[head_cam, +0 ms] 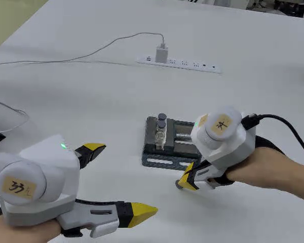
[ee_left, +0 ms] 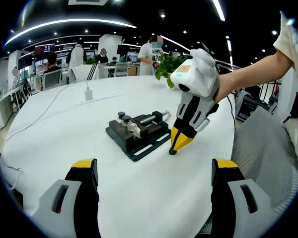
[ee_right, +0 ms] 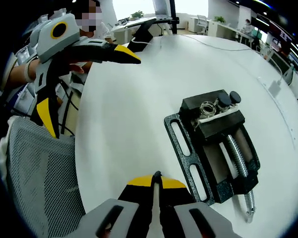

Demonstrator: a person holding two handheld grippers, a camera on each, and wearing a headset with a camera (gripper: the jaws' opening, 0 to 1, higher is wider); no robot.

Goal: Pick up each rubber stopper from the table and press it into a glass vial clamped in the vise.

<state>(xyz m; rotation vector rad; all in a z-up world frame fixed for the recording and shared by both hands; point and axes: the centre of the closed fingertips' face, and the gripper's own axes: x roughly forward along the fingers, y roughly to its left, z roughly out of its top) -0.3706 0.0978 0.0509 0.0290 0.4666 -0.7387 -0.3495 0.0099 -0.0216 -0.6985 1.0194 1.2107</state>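
Noted left gripper [head_cam: 121, 178] agape, right gripper [head_cam: 181, 183] apparently pinched on small rubber stopper [ee_left: 172, 151] near vise [head_cam: 164, 160]: likely light, squashy; grip sides.

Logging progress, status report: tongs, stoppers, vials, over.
Left tongs open, hovering off the vise. Right tongs shut on a stopper at the table, beside the vise. Two vials stoppered, one vial open. Nothing blocking it.
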